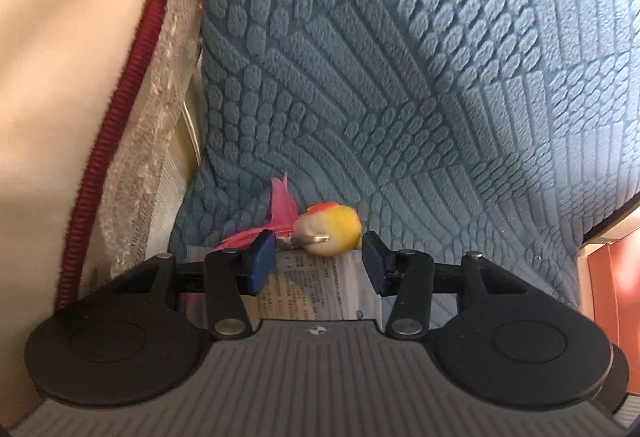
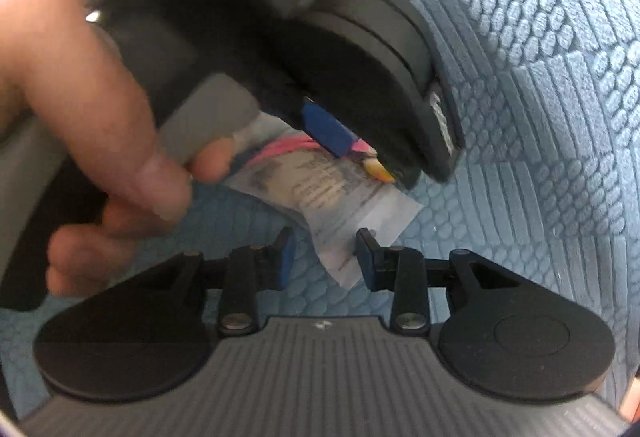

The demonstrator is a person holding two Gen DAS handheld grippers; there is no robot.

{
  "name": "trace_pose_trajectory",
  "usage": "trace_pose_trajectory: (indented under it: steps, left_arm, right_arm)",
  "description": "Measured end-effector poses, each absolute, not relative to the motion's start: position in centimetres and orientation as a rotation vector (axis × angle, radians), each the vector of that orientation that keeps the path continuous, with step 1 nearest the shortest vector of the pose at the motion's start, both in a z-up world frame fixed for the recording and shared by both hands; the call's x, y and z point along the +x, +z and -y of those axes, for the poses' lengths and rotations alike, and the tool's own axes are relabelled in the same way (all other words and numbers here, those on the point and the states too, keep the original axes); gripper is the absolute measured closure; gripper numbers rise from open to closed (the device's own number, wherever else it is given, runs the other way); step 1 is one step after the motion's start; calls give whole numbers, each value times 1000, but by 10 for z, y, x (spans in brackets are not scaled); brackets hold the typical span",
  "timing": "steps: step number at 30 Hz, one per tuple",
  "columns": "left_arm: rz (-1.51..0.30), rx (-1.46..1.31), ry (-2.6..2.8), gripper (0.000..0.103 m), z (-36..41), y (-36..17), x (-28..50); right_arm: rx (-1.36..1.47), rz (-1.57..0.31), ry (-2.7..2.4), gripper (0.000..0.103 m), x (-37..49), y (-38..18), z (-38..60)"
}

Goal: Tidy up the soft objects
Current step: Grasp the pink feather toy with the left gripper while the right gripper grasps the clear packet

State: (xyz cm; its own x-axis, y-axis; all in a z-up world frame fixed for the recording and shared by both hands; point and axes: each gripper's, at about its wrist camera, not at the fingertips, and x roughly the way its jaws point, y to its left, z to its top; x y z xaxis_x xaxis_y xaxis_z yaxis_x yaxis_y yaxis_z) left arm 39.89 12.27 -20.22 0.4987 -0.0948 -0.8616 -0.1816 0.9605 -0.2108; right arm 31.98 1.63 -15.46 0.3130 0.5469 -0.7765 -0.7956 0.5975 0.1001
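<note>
Feather toy (image 1: 324, 233) between parted left tongs (image 1: 320, 263), right tongs (image 2: 324, 261) parted

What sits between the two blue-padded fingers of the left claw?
In the left wrist view, a yellow-and-red pink-feathered toy on a printed clear packet lies in the open left gripper.

In the right wrist view the left gripper (image 2: 360, 157) hides most of the feather toy (image 2: 378, 169): only a yellow tip and some pink strands show under it. That gripper and the hand (image 2: 100, 125) holding it are blurred, and the hand is cut off at the left edge. The print on the packet (image 2: 340, 205) is too small and smeared to read in either view. In the left wrist view the packet lies mostly behind the gripper body, and the cream cushion (image 1: 60, 57) with red piping runs off the left edge.
</note>
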Motion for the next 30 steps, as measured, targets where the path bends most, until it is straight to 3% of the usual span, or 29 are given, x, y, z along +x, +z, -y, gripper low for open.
trace_pose_trajectory:
  steps: [4,8,13,30]
  left_arm:
    - [-1031,-285,52,53,-125,-202,399]
    - [-1009,-292,43,53,-128,-195,398]
    - [-976,-334,37,53,-134,-184,393]
    - [-929,-495,-25,53,-111,-139,310]
  right_arm:
    - [-344,-880,908,69,320,-155,-20]
    - [-334,-916,909,86,324,-153,-23]
    - [-366,-927,886,97,320,-146,-23]
    - [-378,-923,754,98,293,-106,10]
